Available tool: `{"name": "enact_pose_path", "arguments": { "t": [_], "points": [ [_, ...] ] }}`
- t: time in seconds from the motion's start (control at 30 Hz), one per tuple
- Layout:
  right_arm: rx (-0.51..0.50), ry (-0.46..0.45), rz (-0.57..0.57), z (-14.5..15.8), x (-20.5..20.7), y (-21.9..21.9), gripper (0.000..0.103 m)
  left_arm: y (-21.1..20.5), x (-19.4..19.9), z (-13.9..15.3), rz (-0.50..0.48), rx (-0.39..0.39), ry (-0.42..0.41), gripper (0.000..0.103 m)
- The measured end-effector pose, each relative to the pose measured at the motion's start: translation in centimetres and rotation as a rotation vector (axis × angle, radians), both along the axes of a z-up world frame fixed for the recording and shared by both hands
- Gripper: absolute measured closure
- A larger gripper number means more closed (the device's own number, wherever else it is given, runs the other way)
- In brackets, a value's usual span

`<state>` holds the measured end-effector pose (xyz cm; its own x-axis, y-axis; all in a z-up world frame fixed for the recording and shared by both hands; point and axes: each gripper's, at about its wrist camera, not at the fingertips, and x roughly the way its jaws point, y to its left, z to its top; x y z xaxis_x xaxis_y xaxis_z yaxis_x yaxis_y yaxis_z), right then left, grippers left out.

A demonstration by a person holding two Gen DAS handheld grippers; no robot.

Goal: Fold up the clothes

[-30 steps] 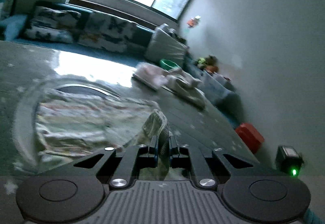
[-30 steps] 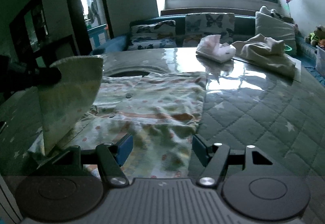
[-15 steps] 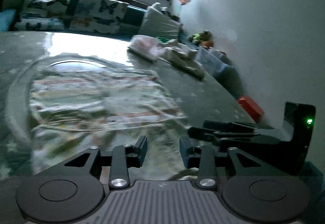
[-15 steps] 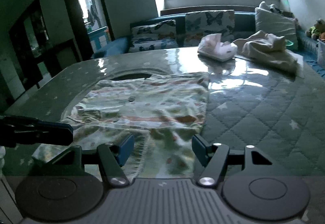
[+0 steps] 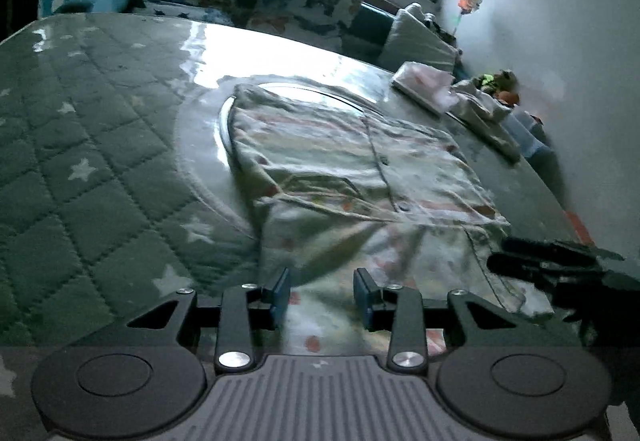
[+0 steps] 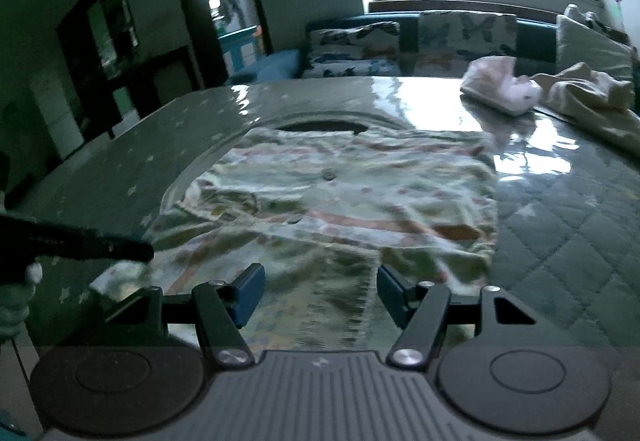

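Over the patterned shirt (image 5: 360, 169) both my left gripper (image 5: 322, 295) and right gripper (image 6: 320, 291) hang open, empty; only the right view shows the doorway (image 6: 228, 13) beyond the shirt.

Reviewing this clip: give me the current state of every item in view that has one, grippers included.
Patterned shirt: lying spread on the table, near part folded over, not held.
Left gripper: jaws open, nothing gripped.
Right gripper: jaws open, over the shirt's near edge, empty.
Pink garment: folded, far side of table.
Cream garment: crumpled heap beside it.
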<state>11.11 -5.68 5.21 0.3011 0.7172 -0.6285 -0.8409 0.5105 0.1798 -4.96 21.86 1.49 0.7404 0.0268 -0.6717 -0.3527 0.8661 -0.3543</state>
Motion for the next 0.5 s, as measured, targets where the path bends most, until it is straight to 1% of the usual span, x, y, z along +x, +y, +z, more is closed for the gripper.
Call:
{"name": "enact_pose_path", "arguments": {
  "t": [0.13, 0.27, 0.43, 0.47, 0.5],
  "points": [
    [-0.011, -0.003, 0.016, -0.1, -0.1, 0.7, 0.039, 0.5, 0.3, 1.1, -0.003, 0.006, -0.035, 0.066],
    [-0.014, -0.01, 0.021, 0.0, 0.0, 1.3, 0.039, 0.5, 2.4, 1.4, -0.032, 0.015, -0.068, 0.067],
    [-0.042, -0.007, 0.018, -0.8, 0.7, 2.0, 0.039, 1.0, 4.9, -0.3, -0.04, 0.04, -0.02, 0.068],
    [-0.049, -0.007, 0.015, -1.0, 0.9, 2.0, 0.039, 1.2, 5.1, -0.6, -0.038, 0.046, -0.013, 0.07],
    [-0.057, -0.009, 0.009, -1.2, 1.0, 2.0, 0.039, 1.3, 5.1, -0.6, -0.035, 0.047, -0.012, 0.074]
  ]
}}
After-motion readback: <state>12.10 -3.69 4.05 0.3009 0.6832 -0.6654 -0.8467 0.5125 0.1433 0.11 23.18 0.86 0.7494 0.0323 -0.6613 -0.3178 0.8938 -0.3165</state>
